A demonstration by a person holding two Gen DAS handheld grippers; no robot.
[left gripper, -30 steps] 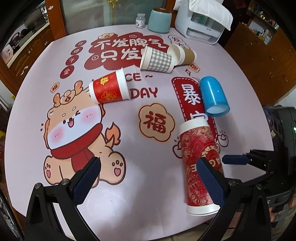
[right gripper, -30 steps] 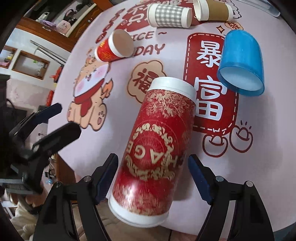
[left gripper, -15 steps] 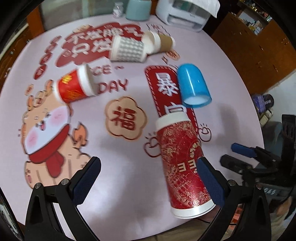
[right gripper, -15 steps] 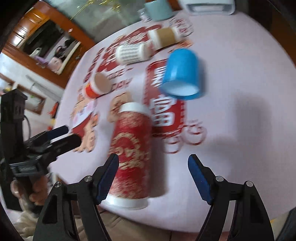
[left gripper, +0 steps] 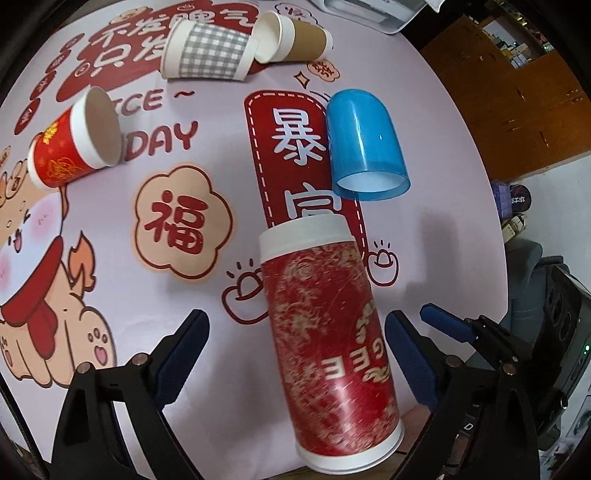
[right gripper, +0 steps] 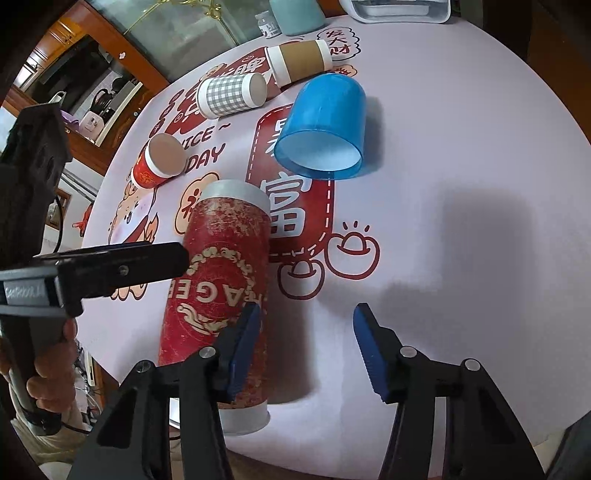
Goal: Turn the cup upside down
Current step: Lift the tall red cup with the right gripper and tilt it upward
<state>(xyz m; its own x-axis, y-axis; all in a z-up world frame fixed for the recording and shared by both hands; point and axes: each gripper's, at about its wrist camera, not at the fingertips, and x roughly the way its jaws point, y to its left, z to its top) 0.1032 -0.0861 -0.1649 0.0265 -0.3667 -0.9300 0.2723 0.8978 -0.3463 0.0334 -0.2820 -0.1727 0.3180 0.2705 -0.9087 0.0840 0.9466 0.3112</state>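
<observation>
A tall red cup (left gripper: 328,332) with gold print and white ends lies on its side near the table's front edge; it also shows in the right wrist view (right gripper: 221,291). My left gripper (left gripper: 295,354) is open, its blue-padded jaws on either side of the cup's lower half, not touching it. My right gripper (right gripper: 306,347) is open and empty, to the right of the cup; its left pad is beside the cup's wall. The left gripper shows in the right wrist view (right gripper: 110,262), its fingertip at the cup's left side.
A blue plastic cup (left gripper: 364,146) lies on its side beyond the red cup. A small red paper cup (left gripper: 74,144), a grey checked cup (left gripper: 207,51) and a brown cup (left gripper: 295,37) lie further back. A white appliance (right gripper: 399,9) and a teal jar (right gripper: 295,14) stand at the far edge.
My left gripper has moved forward and right so the tall red cup now lies between its jaws. My right gripper has shifted right, off the cup.
</observation>
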